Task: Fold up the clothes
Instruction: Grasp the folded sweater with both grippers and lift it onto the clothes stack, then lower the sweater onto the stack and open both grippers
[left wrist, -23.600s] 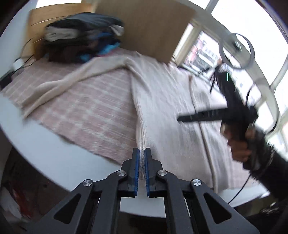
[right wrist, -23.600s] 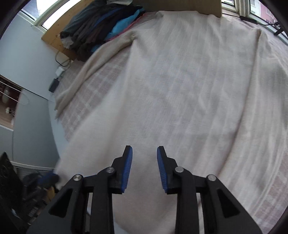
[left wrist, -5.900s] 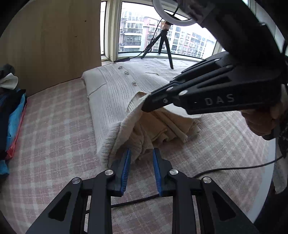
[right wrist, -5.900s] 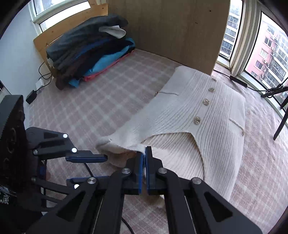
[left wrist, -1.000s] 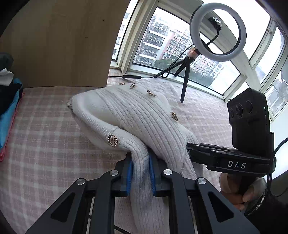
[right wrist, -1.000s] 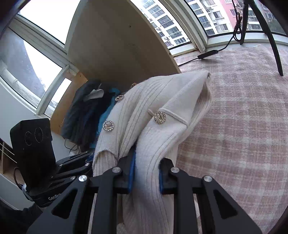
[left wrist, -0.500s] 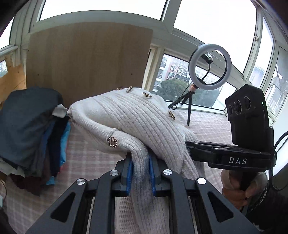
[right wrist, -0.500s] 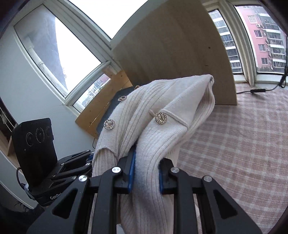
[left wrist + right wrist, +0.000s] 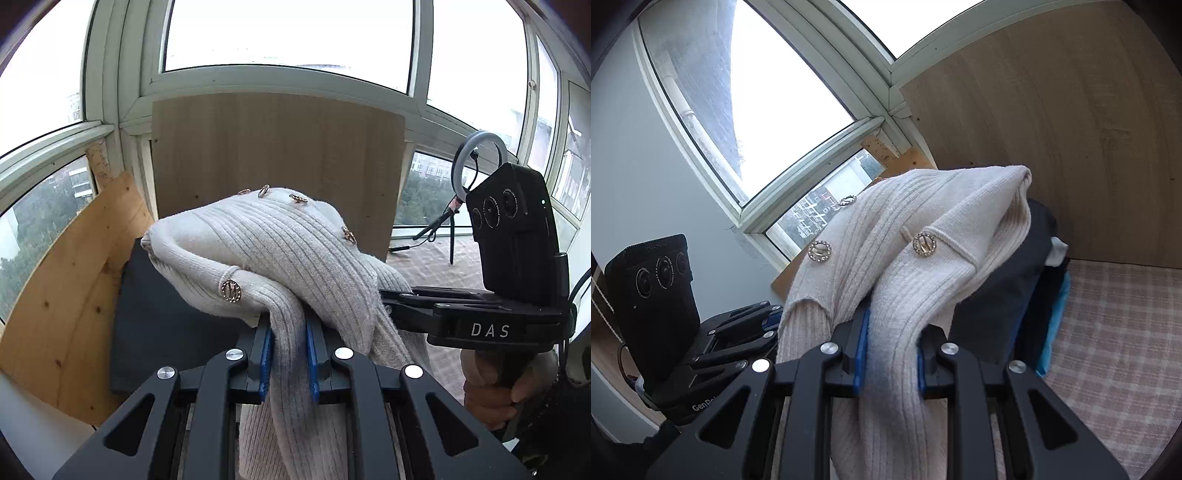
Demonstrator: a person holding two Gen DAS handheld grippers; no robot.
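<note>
A folded cream ribbed cardigan with gold buttons is lifted in the air, draped over both grippers. My left gripper is shut on a fold of it. My right gripper is shut on another fold of the same cardigan. The right gripper also shows in the left wrist view, just right of the bundle. The left gripper shows in the right wrist view, at lower left. A stack of dark folded clothes lies right behind and below the cardigan; it also shows in the right wrist view.
A light wooden board stands behind the stack, and a plywood board leans at the left. The pink checked cloth covers the surface at the right. A ring light on a tripod stands by the windows.
Both grippers have carried the cardigan higher and toward the stack of dark clothes at the boards. The views now tilt up to the windows. Both grips are unchanged.
</note>
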